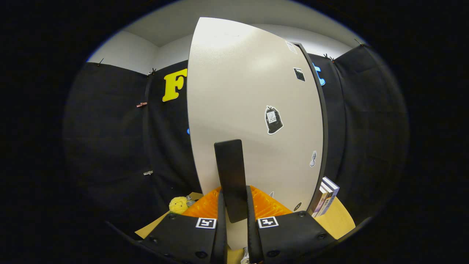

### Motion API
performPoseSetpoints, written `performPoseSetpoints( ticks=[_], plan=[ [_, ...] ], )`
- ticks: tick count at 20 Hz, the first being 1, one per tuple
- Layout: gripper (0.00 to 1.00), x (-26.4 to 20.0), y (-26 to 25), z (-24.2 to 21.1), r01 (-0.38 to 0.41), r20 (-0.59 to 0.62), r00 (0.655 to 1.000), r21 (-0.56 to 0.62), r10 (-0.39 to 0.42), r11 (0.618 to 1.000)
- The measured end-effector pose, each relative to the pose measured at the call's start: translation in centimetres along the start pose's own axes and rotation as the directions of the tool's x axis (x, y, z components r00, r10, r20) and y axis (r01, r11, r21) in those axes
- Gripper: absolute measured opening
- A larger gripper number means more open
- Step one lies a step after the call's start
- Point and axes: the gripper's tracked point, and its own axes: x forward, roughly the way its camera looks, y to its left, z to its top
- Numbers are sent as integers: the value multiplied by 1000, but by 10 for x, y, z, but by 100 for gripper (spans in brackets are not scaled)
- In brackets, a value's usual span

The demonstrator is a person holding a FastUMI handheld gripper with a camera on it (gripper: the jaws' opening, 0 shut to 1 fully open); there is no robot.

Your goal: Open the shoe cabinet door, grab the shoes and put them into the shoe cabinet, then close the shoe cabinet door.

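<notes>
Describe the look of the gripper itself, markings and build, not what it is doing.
The gripper has two broad dark body blocks with round screw heads along their lower edges. Each block carries a small square white tag printed with a black pattern near its inner corner. Two narrow, slightly curved fingers rise from them, side by side.

The gripper (235, 205) is held level, pointed straight ahead toward 12 o'clock. Its two fingers (221, 220) are drawn close together, standing near-parallel and upright. Both are pressed against the flat dark handle (231, 176), which is clamped between them.
</notes>
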Motion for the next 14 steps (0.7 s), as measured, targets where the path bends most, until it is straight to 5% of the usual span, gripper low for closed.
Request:
performPoseSetpoints(
  ticks=[14],
  plan=[
    [25,-83,-82,12,52,-1,999,-10,-52,999]
  ],
)
